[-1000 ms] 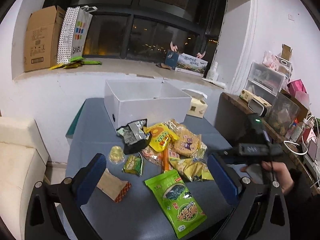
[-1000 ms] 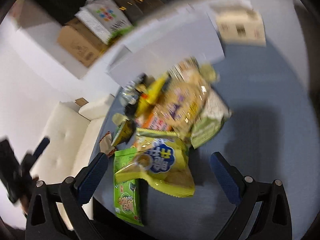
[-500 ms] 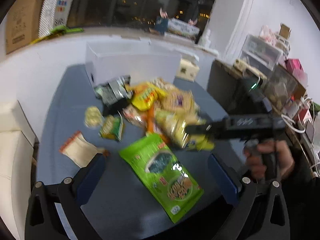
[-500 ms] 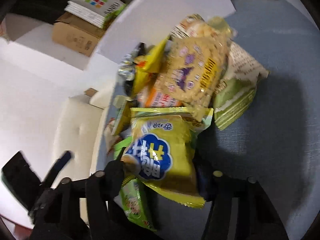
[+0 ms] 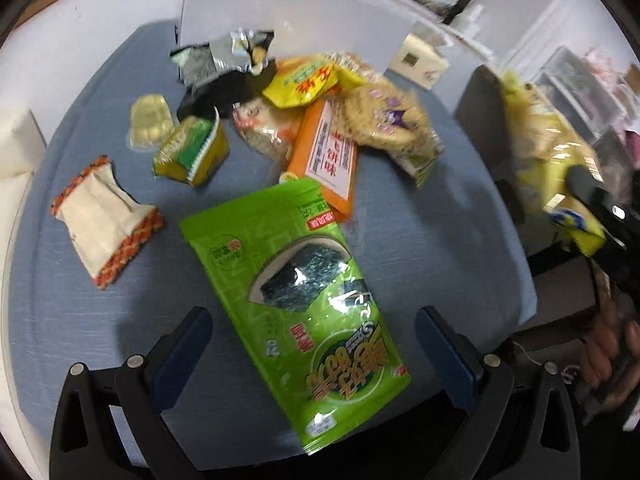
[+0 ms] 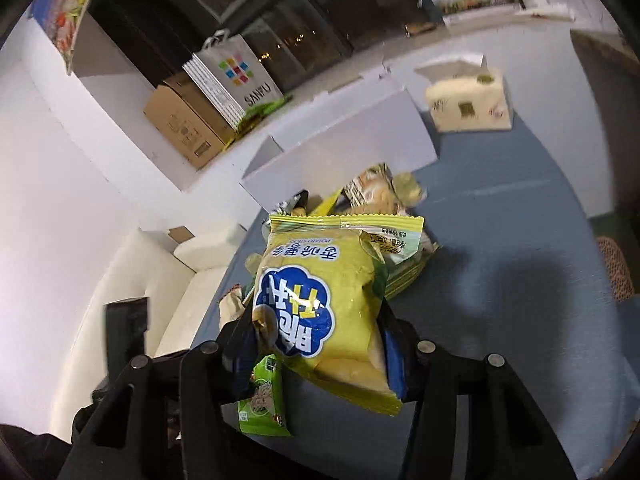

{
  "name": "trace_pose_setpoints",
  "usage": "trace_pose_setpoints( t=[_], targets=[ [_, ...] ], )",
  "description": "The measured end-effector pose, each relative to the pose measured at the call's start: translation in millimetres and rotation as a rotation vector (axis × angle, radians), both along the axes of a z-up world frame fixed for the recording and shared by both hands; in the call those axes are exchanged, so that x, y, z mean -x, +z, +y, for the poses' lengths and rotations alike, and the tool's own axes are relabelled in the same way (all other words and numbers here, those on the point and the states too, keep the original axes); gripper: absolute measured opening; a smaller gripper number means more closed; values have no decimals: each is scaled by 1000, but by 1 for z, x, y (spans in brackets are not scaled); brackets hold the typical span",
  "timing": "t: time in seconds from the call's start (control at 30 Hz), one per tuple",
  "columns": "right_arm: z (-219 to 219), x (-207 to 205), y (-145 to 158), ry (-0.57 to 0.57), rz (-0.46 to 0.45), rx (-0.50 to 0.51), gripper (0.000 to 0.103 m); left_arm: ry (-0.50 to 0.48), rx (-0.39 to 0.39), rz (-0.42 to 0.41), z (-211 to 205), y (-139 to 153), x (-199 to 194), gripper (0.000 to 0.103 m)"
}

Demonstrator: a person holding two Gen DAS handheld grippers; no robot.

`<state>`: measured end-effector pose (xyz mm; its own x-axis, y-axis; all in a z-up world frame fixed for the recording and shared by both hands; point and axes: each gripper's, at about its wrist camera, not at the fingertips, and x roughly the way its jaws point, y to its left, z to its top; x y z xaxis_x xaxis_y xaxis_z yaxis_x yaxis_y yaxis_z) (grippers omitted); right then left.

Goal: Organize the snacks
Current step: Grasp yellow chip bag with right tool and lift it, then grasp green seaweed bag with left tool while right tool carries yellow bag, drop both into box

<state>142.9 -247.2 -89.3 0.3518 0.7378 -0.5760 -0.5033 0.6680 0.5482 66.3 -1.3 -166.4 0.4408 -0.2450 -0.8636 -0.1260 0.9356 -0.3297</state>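
Right claw [image 6: 320, 344] pads hidden behind yellow chip bag [image 6: 320, 300]. Same bag blurred in left wrist view, print unreadable. Green seaweed pouch [image 6: 262, 400] mostly covered in right wrist view. Hand [image 5: 612, 364] cut by frame edge, blurred. White box [image 5: 288, 12] interior unseen. Shelf clutter [image 5: 580, 76] too smeared to identify.

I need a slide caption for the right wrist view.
Right gripper holds a yellow chip bag above the snack pile.
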Motion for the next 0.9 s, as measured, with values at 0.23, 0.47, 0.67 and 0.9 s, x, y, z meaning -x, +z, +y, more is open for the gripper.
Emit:
trace_pose_setpoints(
  t=[0.23,0.47,0.67,0.9],
  targets=[
    [8,9,6,4,-54,20,56,-37,-126,1,-29,-5,-18,72],
    [0,8,1,-11,-39,0,56,-46,-89,-87,-28,12,-6,61],
    [0,11,3,-13,-49,7,56,-36,-89,-205,-18,42,7,61],
    [11,2,20,-4,-115,45,56,19,-70,-411,25,103,5,61]
  ],
)
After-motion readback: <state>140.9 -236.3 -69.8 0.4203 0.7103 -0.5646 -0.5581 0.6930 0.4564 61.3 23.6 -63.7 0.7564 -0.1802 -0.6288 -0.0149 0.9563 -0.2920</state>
